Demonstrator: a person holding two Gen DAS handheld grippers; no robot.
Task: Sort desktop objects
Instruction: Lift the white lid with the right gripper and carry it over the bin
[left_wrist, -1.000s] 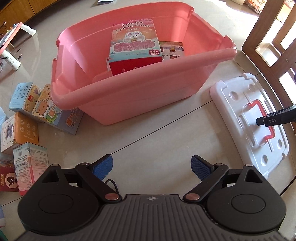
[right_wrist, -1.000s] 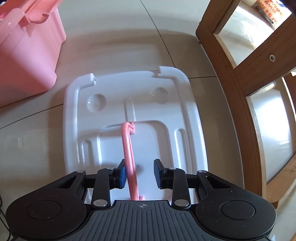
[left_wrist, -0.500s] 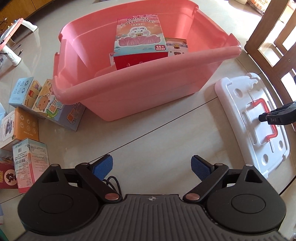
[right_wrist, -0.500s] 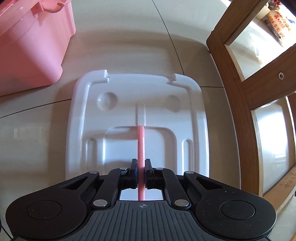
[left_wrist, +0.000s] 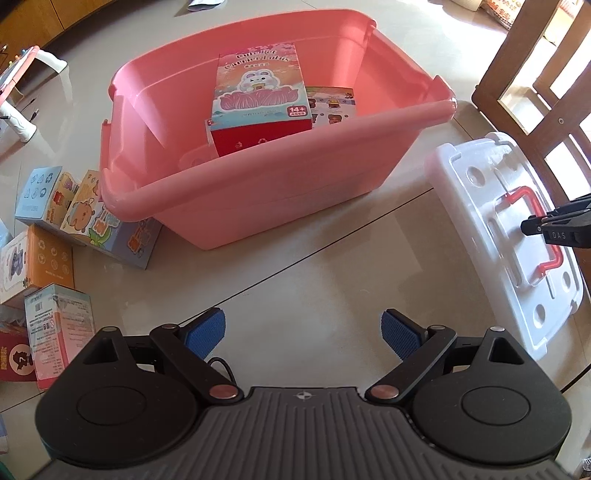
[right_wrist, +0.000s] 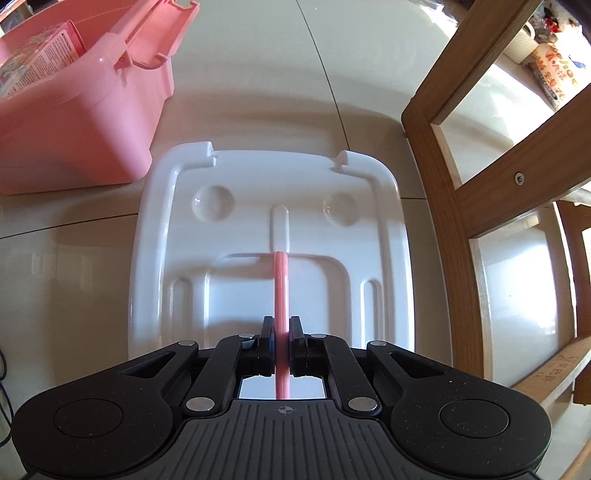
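Lid handle gripped on the right, left claw spread wide and empty.

The pink handle (right_wrist: 280, 295) of the white lid (right_wrist: 384, 236) is clamped between the closed fingers of the right gripper (right_wrist: 282, 345), and the handle is seen raised upright from the lid's recessed centre. The lid is laid flat on the pale floor (left_wrist: 314, 266), just beside the pink storage bin (left_wrist: 280, 192) and close to a wooden chair frame (right_wrist: 443, 206). The left gripper (left_wrist: 302, 334) is held above bare floor in front of the bin, its blue pads (left_wrist: 205, 332) spread well apart with nothing between them. A rabbit-print box (left_wrist: 258, 92) is seen leaning inside the bin, with another box (left_wrist: 332, 105) behind it. More small boxes (left_wrist: 48, 236) are clustered on the floor at the bin's left.
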